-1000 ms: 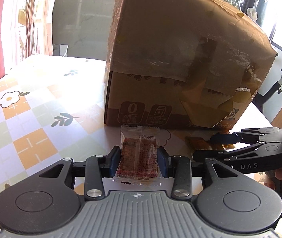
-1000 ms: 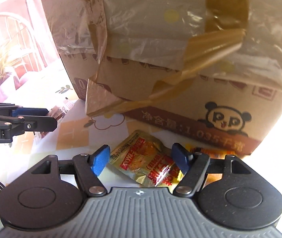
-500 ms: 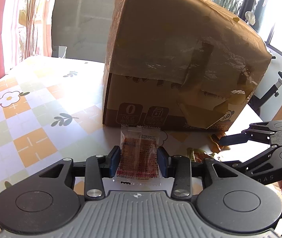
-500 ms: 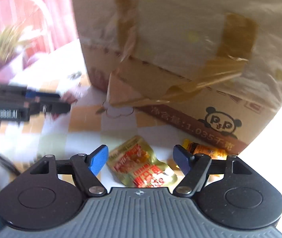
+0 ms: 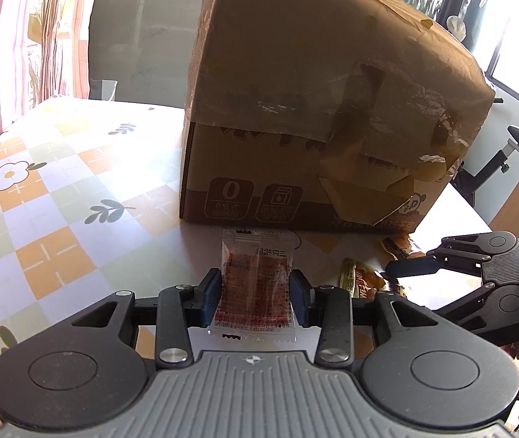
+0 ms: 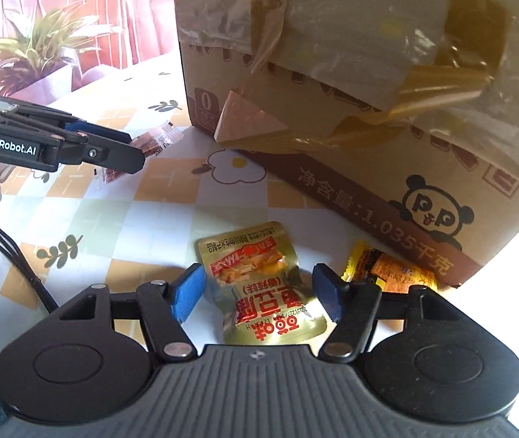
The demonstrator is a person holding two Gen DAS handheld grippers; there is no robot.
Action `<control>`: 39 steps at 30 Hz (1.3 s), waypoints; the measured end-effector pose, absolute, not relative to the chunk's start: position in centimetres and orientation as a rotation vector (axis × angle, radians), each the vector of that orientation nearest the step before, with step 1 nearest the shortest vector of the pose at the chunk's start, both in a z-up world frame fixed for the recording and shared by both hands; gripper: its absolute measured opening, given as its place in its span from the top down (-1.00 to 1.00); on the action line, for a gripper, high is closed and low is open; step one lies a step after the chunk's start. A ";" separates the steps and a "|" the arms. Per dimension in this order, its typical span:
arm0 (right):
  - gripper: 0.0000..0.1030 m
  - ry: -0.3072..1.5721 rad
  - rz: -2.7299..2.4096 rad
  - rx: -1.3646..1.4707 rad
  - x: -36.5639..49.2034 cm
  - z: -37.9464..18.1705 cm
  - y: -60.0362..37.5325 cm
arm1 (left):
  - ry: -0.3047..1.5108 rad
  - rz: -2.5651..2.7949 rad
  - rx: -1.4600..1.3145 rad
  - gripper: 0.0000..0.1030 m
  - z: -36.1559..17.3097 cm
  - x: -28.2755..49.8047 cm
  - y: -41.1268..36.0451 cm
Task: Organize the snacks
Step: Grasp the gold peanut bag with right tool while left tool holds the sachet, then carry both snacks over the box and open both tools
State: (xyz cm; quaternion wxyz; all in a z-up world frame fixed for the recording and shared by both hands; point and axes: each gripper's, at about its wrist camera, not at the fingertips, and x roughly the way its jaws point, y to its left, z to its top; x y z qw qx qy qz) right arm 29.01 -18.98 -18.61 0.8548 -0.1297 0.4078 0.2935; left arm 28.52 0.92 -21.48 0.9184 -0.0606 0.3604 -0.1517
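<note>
On the checked tablecloth (image 5: 58,197), left fingers (image 5: 211,294) clamp a clear packet (image 5: 256,284); right fingers (image 6: 186,292) gape.

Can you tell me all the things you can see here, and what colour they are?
Box: one, brown cardboard with a panda, on the table.
Clear packet: one, see-through with red snack, between the left fingers.
Gold packet: one, gold and red, on the table between the right fingers.
Orange packet: one, orange-yellow, beside the box.
Table: one, white, orange and green checks with flowers.
Plant: one, green, behind the table.
Left gripper: black with blue pads, shut on the clear packet.
Right gripper: black with blue pads, open.
</note>
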 end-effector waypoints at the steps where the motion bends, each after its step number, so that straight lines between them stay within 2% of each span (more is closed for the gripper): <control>1: -0.25 0.850 0.597 -0.257 28.6 -18.6 -19.1 | 0.743 -0.314 -0.124 0.17 -21.6 28.5 0.8; 5: -0.08 0.818 0.551 -0.220 27.2 -18.7 -19.1 | 0.747 -0.325 -0.114 0.17 -21.8 28.3 0.4; 9: 0.01 0.803 0.529 -0.202 26.4 -18.6 -18.9 | 0.749 -0.329 -0.107 0.17 -21.7 28.1 0.3; 11: 0.13 0.791 0.515 -0.189 25.9 -18.7 -18.9 | 0.751 -0.333 -0.103 0.17 -21.6 28.0 0.1; 21: 0.15 0.678 0.485 -0.044 23.4 -16.0 -20.9 | 0.713 -0.350 -0.070 0.17 -20.1 26.8 -0.8; 33: 0.15 0.366 0.502 -0.017 23.6 -4.6 -22.4 | 0.383 -0.385 -0.008 0.17 -8.5 25.4 0.5; 39: 0.15 0.333 0.490 -0.013 28.1 -0.8 -22.4 | 0.309 -0.386 0.022 0.16 -4.3 29.4 0.0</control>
